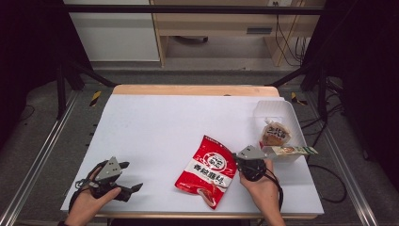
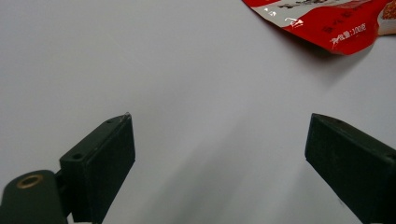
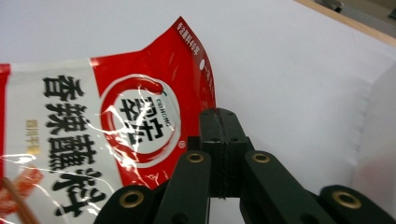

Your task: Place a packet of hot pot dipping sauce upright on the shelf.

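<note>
Light: bright and even on the white table, dark at both sides of the room.
Shadows: soft under the left gripper jaws.
Glare: white glints on the red pouch.
Focus: high view soft; nearest jaw parts blurred.

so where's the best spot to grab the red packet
Its flat sealed edge on the right, coming in low from that side. The red packet lies flat on the table, so only a thin rim suits; the right tongs are already shut on that edge.
</note>
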A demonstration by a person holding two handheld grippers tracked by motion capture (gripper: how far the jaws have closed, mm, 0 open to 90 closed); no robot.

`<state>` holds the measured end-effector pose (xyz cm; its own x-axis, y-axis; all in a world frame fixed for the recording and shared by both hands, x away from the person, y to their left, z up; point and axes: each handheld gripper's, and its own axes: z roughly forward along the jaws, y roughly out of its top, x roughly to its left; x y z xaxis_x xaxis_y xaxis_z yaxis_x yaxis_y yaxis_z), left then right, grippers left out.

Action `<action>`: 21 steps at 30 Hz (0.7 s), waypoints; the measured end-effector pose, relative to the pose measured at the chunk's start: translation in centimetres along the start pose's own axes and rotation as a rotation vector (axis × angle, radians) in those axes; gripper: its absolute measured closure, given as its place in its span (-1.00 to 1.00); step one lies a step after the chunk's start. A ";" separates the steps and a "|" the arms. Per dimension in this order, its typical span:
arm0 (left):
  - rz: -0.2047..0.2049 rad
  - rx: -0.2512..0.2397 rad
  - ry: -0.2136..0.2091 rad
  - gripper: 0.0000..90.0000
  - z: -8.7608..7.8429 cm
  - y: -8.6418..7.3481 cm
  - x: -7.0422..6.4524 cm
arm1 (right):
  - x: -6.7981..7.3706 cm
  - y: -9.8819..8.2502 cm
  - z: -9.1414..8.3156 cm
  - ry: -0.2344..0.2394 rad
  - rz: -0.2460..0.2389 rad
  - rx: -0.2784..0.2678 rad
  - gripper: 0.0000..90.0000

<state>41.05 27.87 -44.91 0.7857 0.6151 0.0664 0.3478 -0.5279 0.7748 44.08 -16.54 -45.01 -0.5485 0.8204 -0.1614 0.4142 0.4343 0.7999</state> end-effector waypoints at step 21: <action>0.034 0.027 -0.054 -0.81 1.8 2.4 -0.6 | 2.5 5.6 0.1 0.104 -0.102 -0.119 1.00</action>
<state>42.31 25.16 -44.23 0.8237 0.5641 0.0578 0.3336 -0.5644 0.7551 45.07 -12.07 -41.01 -0.6582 0.7286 -0.1895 0.2668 0.4612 0.8462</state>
